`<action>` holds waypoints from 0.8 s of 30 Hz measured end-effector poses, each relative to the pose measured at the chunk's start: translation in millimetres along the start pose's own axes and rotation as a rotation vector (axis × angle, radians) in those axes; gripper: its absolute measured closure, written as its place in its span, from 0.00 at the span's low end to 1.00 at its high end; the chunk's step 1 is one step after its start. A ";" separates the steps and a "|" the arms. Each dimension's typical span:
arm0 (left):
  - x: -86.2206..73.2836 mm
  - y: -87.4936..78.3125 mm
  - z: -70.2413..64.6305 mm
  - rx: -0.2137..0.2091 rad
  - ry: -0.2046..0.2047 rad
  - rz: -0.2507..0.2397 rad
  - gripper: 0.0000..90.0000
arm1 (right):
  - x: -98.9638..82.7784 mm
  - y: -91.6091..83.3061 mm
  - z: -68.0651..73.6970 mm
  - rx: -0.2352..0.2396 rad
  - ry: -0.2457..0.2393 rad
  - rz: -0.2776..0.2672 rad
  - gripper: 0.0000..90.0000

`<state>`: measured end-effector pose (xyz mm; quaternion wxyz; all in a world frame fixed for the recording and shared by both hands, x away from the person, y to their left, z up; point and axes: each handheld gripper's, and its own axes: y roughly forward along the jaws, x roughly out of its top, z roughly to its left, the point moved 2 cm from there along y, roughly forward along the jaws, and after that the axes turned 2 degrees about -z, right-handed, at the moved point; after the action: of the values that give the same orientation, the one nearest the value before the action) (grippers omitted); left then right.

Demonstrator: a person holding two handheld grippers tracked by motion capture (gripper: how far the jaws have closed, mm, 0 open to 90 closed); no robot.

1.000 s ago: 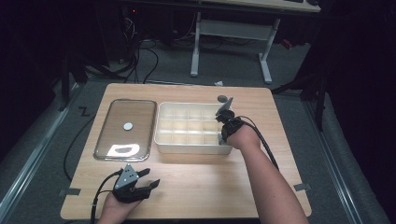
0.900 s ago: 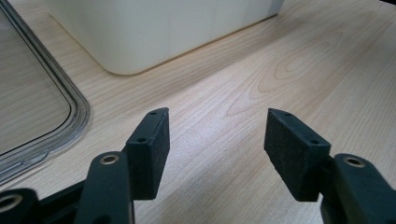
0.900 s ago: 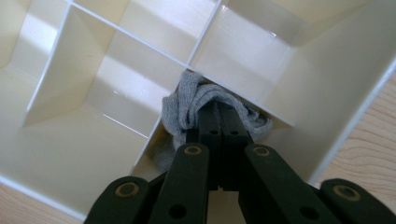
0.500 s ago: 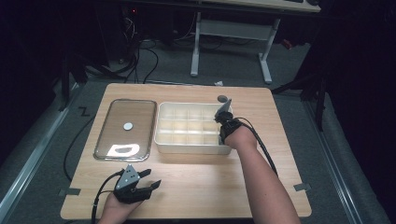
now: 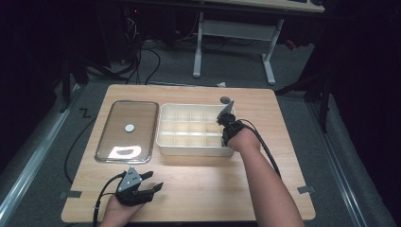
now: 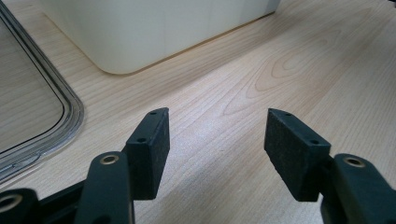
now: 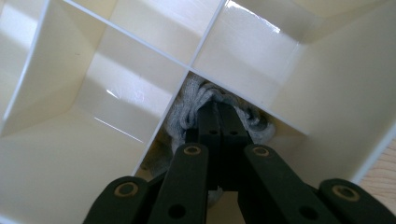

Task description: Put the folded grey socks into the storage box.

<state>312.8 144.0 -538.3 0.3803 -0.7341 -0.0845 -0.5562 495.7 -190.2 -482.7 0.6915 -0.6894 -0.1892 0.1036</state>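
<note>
right tool (image 7: 218,122) was down inside the cream plastic bin (image 5: 163,142), jaws pinched together on a grey knitted cloth (image 7: 189,103), soft and ribbed-looking, bunched in a compartment at the bin's right end, against a divider wall. in the high view the right tool (image 5: 226,124) sat at the bin's right end, wrist bent down over the rim, forearm running in from the bottom edge, cable looping off to the right. bin was rectangular with glossy thin dividers; exact compartment count was hard to call, roughly two rows. one clear lid (image 5: 106,144) with rounded corners and a raised rim lay flat on the desk (image 5: 283,118), just left of the bin, with one small round white spot at its middle. desk was light wood grain, matte. left tool (image 5: 150,182) rested low near the desk's front left edge, jaws wide and holding nothing; in its own view the left tool (image 6: 215,140) showed two flat, grainy black pads (image 6: 152,147) over bare wood, with the bin's rounded corner and the lid's edge ahead of it.
</note>
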 end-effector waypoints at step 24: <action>0.3 -0.4 0.0 -0.003 -0.001 -0.002 0.46 | -4.9 -15.3 -4.8 0.023 0.019 -0.035 0.96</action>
<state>312.7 144.2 -537.9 0.3788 -0.7348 -0.0845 -0.5563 491.3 -197.0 -468.0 0.7029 -0.6789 -0.1934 0.0870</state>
